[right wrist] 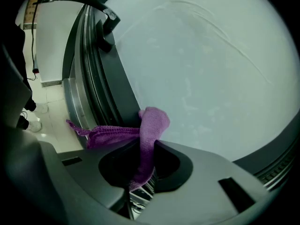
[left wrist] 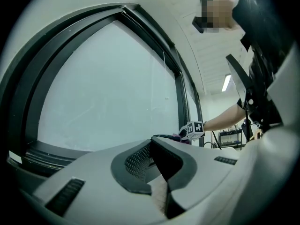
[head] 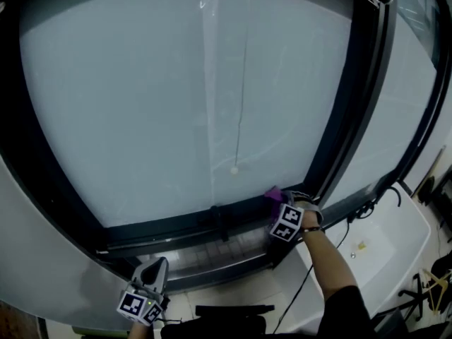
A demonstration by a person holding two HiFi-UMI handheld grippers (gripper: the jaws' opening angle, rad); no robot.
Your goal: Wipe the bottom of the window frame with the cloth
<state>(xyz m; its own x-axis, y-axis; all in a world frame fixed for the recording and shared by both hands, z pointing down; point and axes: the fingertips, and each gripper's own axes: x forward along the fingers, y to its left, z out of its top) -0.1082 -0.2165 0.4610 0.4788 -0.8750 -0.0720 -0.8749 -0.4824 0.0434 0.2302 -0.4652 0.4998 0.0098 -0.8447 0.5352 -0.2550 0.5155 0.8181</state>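
A purple cloth (head: 272,193) is pressed against the right end of the window's dark bottom frame (head: 176,228), where it meets the vertical post. My right gripper (head: 281,205) is shut on it. In the right gripper view the cloth (right wrist: 152,121) rises from between the jaws (right wrist: 147,146) and a fold trails left along the frame (right wrist: 123,93), touching the glass. My left gripper (head: 157,268) hangs low at the lower left, away from the frame. In its own view the left gripper (left wrist: 152,146) has its jaws together with nothing between them.
A dark handle (head: 220,221) sticks up from the middle of the bottom frame. A thin cord with a bead (head: 234,169) hangs before the glass. A white ledge (head: 385,249) with black cables (head: 367,207) lies to the right. Pale tiles (head: 233,288) run below the frame.
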